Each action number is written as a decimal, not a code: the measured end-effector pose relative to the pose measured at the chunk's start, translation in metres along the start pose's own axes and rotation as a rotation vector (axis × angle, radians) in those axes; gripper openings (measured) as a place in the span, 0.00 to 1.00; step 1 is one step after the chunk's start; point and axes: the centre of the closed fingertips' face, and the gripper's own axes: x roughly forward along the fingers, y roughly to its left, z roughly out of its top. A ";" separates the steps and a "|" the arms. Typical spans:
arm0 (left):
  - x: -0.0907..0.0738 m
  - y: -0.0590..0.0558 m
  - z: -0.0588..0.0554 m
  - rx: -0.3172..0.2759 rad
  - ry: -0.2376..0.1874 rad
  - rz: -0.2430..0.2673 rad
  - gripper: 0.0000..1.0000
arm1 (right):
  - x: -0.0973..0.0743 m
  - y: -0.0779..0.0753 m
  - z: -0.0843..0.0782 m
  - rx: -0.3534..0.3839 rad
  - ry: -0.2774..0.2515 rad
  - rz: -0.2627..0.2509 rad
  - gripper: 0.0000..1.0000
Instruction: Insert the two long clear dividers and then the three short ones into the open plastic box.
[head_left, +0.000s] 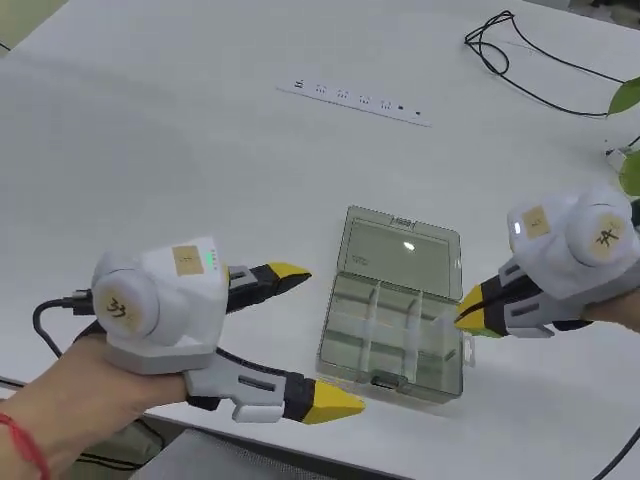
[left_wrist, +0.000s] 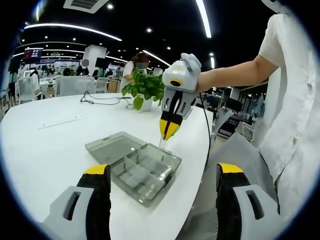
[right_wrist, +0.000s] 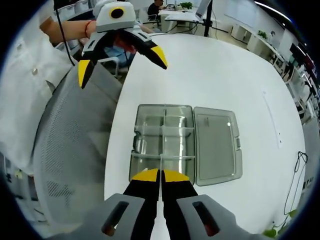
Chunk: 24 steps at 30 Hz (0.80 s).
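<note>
The open clear plastic box (head_left: 390, 386) lies near the table's front edge, its lid (head_left: 402, 250) laid flat behind it. Several clear dividers (head_left: 372, 318) stand inside it. My right gripper (head_left: 468, 315) hovers at the box's right rim, shut on a thin clear divider (head_left: 446, 320) that I see edge-on. Its shut jaws (right_wrist: 160, 173) point down at the box (right_wrist: 134, 150). My left gripper (head_left: 315, 338) is open with nothing in it, just left of the box. The left gripper view shows the box (left_wrist: 150, 197) ahead, with the right gripper (left_wrist: 167, 132) above its far corner.
A white power strip (head_left: 355, 100) lies far back on the table, and a black cable (head_left: 510, 60) loops at the back right. Green plant leaves (head_left: 625, 100) stand at the right edge. A grey chair (right_wrist: 75, 150) sits beside the table's front edge.
</note>
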 end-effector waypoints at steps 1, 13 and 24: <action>0.000 0.000 0.000 -0.002 0.000 0.000 0.89 | 0.000 0.000 0.000 0.003 0.000 0.001 0.02; 0.001 -0.002 0.001 -0.006 -0.003 -0.008 0.86 | 0.004 0.004 0.000 0.000 0.024 0.009 0.02; 0.002 -0.002 0.000 -0.007 -0.007 -0.010 0.85 | 0.014 0.004 -0.004 0.027 0.020 0.030 0.02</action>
